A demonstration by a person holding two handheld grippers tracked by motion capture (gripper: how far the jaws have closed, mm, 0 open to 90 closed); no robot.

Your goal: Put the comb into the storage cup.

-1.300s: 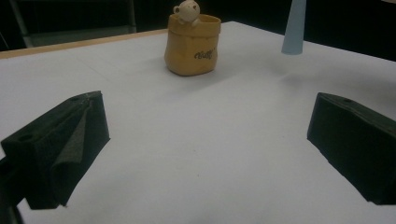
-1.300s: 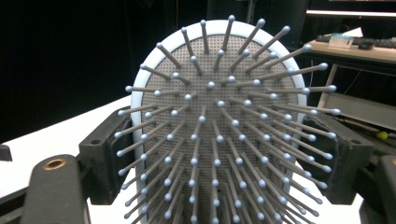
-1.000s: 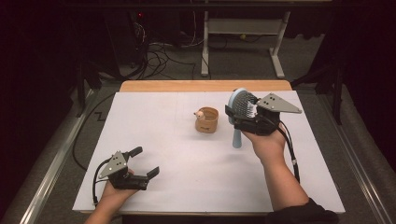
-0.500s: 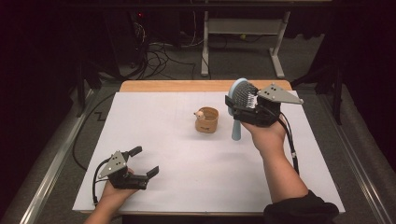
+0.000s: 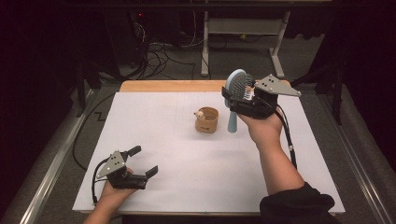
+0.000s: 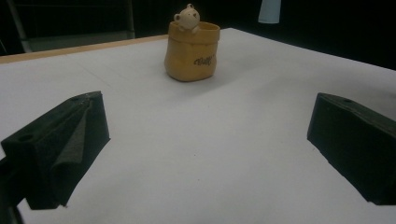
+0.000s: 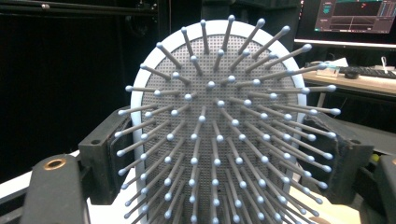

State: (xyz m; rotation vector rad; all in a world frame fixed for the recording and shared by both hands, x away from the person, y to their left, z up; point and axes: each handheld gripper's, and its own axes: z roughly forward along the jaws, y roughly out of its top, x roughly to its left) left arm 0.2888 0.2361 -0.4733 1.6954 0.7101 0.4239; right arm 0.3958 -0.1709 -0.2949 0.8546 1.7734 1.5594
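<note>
While gripper-held [image 5: 238, 100], hairbrush [image 5: 237, 86] outside seemingly empty cup [image 5: 207, 120].

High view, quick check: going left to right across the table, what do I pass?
Left gripper, open near the front edge → yellow bear cup → blue hairbrush, upright in the right gripper.

White table [image 5: 154, 126]; cables [image 5: 161, 51] on floor behind; monitor [image 7: 357, 16] and keyboard [image 7: 369, 71] on far desk.
</note>
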